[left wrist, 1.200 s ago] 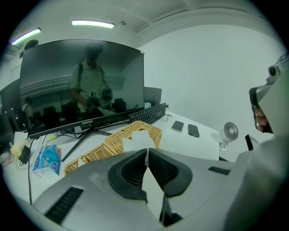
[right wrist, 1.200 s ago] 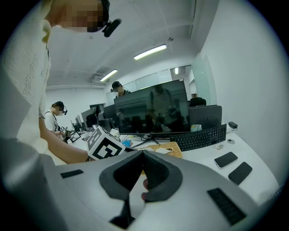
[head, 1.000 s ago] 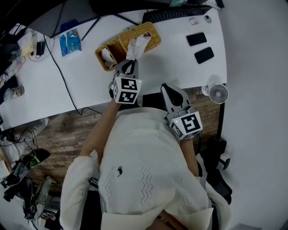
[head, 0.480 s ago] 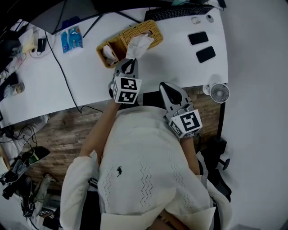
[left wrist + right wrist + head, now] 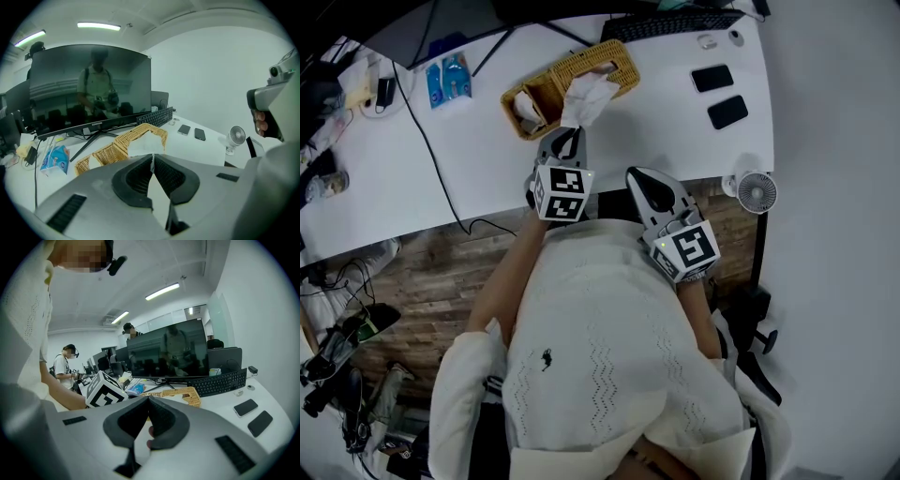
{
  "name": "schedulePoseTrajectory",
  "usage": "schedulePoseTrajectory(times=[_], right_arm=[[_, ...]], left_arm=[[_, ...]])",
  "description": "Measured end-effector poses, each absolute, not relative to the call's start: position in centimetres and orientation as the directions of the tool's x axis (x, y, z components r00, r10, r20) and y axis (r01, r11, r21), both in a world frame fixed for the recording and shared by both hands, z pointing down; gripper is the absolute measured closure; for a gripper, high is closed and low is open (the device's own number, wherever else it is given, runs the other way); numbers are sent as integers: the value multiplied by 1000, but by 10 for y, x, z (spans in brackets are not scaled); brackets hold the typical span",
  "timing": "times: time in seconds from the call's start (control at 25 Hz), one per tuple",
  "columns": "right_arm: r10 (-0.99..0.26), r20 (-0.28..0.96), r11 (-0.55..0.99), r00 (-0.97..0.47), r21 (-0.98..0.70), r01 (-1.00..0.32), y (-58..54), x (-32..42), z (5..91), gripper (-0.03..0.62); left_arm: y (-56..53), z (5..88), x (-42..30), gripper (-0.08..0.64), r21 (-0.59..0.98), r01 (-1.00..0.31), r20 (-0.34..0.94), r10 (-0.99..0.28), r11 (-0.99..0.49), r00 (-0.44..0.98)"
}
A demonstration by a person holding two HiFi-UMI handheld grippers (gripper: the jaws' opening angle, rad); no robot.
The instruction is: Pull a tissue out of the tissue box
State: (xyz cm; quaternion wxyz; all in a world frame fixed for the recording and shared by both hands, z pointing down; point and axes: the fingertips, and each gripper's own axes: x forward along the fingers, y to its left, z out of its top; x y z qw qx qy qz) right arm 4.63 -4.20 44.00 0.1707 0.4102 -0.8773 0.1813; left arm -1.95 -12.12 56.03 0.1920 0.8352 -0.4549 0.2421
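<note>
Desk (image 5: 675, 131) bears tissue box (image 5: 614, 58); left gripper (image 5: 151, 161) jaws pinch tissue (image 5: 586, 94); right gripper (image 5: 148, 401) closed, empty.

The 1 readable word is the brand "coocaa", in small pale letters at the middle of the lower bezel of the monitor (image 5: 93, 79), seen in the left gripper view. The blue packet (image 5: 52, 157) on the worktop (image 5: 211, 143) carries print too small to make out. The cubes on the left gripper (image 5: 570, 133) and the right gripper (image 5: 640, 178) bear black-and-white square code markers, blocky patterns rather than lettering.
</note>
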Motion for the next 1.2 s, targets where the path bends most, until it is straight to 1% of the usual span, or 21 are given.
schedulePoseTrajectory(times=[0.4, 1.2], right_arm=[[-618, 439, 644, -652, -193, -740, -45, 28, 444, 591], [-558, 455, 690, -694, -211, -693, -54, 5, 455, 591]], left_arm=[[-109, 565, -39, 538, 104, -868, 587, -675, -485, 448], [-91, 572, -80, 538, 110, -899, 609, -686, -425, 399]])
